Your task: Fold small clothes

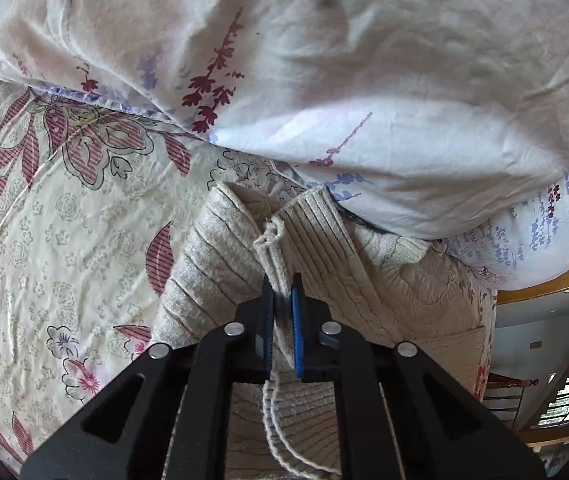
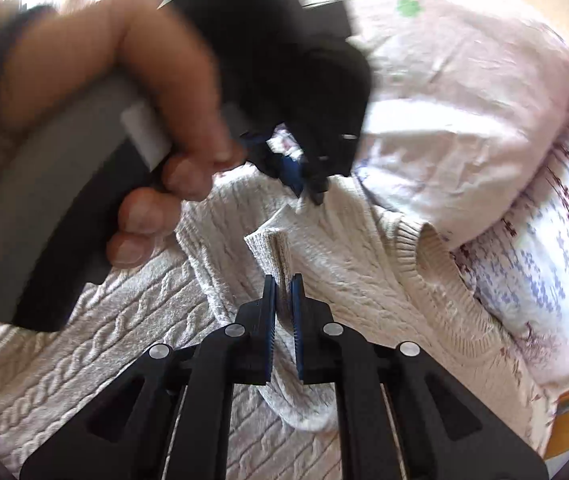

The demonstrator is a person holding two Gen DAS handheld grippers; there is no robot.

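Item: cream sweater (image 2: 132,344) on bed (image 1: 44,240) | left gripper (image 1: 283,284) jaws clenched on ribbed edge | right gripper (image 2: 283,284) jaws clenched on sleeve fold, just beside left.

The sweater (image 1: 316,240) pinched between the fingers was cream, ribbed at its hem and cable-knit (image 2: 104,320) elsewhere. The bedsheet (image 1: 44,240) left of the fingers was pale cream with maroon striped leaves and faint grey florets. The pillow (image 1: 364,80) beyond the fingertips was white with maroon and lavender flower sprigs. Finger pads (image 1: 296,320) were blue, their frames black.
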